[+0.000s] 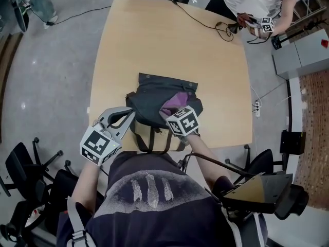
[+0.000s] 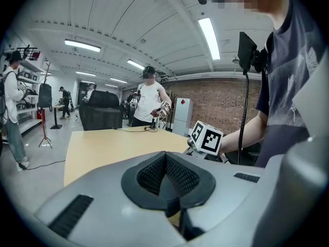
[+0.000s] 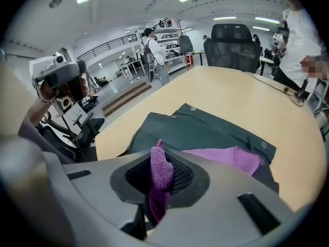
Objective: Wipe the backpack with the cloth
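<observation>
Wipe looks barely begun: right gripper point(image 3: 163, 175) fingers clamped on cloth point(image 3: 229, 157), which trails just ahead onto backpack point(image 3: 198, 130) on desk point(image 1: 154, 40); left gripper point(image 2: 167, 178) fingers pressed together, empty.

A dark green backpack point(image 1: 154, 94) lies flat near the counter's point(image 1: 154, 35) front edge; a purple cloth point(image 1: 176, 103) rests on it, pinched by the right tongs point(image 3: 162, 181).

Dark T-shirt point(image 1: 154, 210), pale print point(image 1: 149, 188) of perhaps three streaks; grey left claw point(image 1: 126, 118) and right claw point(image 1: 172, 112), black-and-white marker cubes point(image 1: 99, 144).
</observation>
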`<state>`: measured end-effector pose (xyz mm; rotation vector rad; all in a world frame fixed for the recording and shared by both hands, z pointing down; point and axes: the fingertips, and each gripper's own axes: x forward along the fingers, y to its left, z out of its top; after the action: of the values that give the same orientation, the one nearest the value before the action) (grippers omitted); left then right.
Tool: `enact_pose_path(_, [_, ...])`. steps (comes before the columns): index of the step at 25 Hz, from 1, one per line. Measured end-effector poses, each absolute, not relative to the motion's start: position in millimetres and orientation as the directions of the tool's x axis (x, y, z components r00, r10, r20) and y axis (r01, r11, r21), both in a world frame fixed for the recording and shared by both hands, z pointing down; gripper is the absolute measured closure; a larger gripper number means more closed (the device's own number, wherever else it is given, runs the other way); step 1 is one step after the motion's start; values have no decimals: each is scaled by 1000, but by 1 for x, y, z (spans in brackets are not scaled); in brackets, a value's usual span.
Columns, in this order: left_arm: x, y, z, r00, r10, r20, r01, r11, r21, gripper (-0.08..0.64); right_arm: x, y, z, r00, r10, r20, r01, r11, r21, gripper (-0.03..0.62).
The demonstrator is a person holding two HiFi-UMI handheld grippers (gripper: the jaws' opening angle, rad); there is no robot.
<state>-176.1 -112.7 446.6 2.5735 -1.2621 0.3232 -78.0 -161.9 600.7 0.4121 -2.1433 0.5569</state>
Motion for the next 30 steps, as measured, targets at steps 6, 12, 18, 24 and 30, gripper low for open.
enact_pose_path(6, [-185, -111, 452, 579, -752, 315, -813, -565, 143, 552, -128, -128, 593, -687, 78, 723, -369, 819, -440, 552])
enact_pose_path(12, [-199, -107, 457, 536, -779, 326, -842, -520, 143, 552, -184, -101, 564, -858, 277, 433, -177, 632, -754, 552])
enact_pose_path(18, [-222, -104, 451, 459, -827, 324, -888, -442, 129, 554, -214, -114, 505, -960, 275, 45, 56, 349, -936, 552])
enact_pose_path(24, [-246, -101, 453, 386, -862, 329, -922, -357, 148, 552, -230, -178, 507, -977, 131, 170, -85, 493, -866, 552])
enact_pose_path(30, [-239, -102, 457, 407, -848, 339, -913, -374, 160, 552, -198, -214, 618, -609, -77, 789, -320, 934, -156, 552])
